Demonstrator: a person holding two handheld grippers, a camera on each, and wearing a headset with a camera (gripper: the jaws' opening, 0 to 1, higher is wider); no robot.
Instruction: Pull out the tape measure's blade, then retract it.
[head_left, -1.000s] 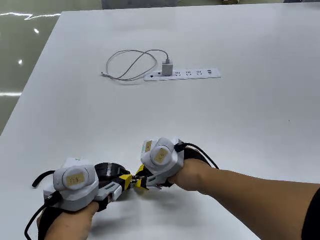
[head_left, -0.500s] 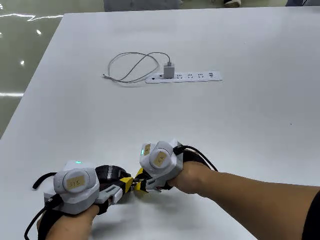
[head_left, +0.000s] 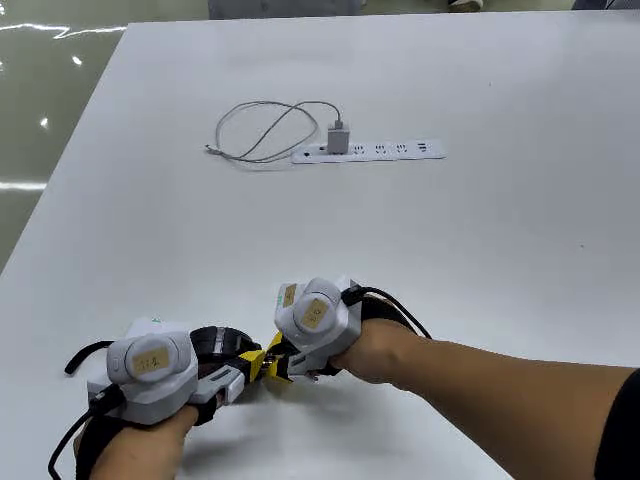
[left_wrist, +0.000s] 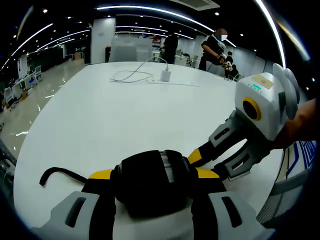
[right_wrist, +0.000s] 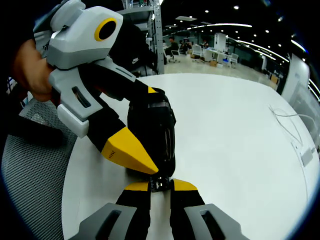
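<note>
On a white office table (head_left: 480, 250): left fingers (left_wrist: 102, 174) tight around tape measure (left_wrist: 152, 182), right fingers (right_wrist: 137, 186) tight on its tip (right_wrist: 161, 184).

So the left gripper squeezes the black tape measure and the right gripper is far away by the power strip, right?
Not quite. The left gripper does squeeze the black tape measure, but the right gripper is not by the power strip: it sits right at the tape measure, jaws pinched on its blade tip. The right gripper view shows this.
</note>
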